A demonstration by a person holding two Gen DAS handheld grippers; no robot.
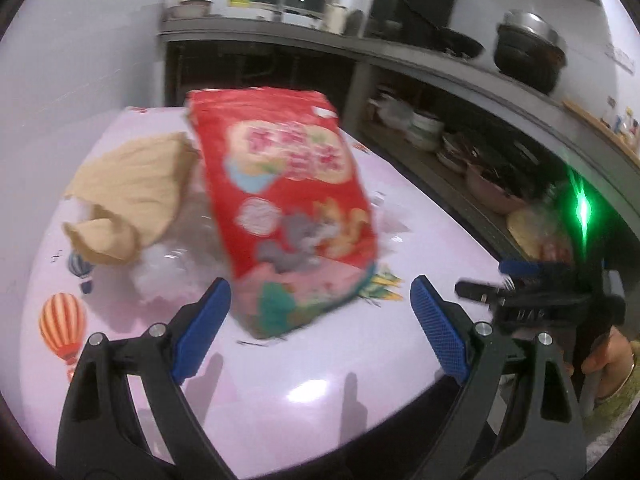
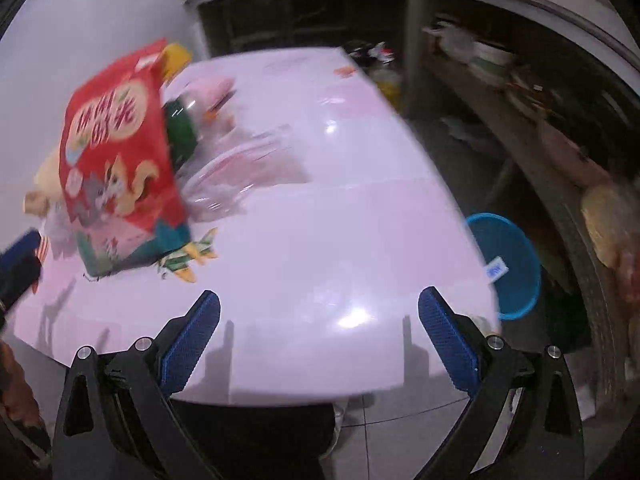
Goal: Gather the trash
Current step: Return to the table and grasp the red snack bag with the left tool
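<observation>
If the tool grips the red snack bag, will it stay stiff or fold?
The red bag stands tall on a narrow base, so a push would probably tip it. It looks like thin, puffed film, likely light and apt to crumple. Its glossy surface may slip.

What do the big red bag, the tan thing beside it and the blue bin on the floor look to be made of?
The red bag looks like printed plastic film, slightly glossy, with crisp creases. The tan thing appears to be matte brown paper, crumpled and curled at one end, though blur leaves cloth possible. The blue bin seems to be moulded plastic, smooth and evenly coloured, with a white label on its rim.
</observation>
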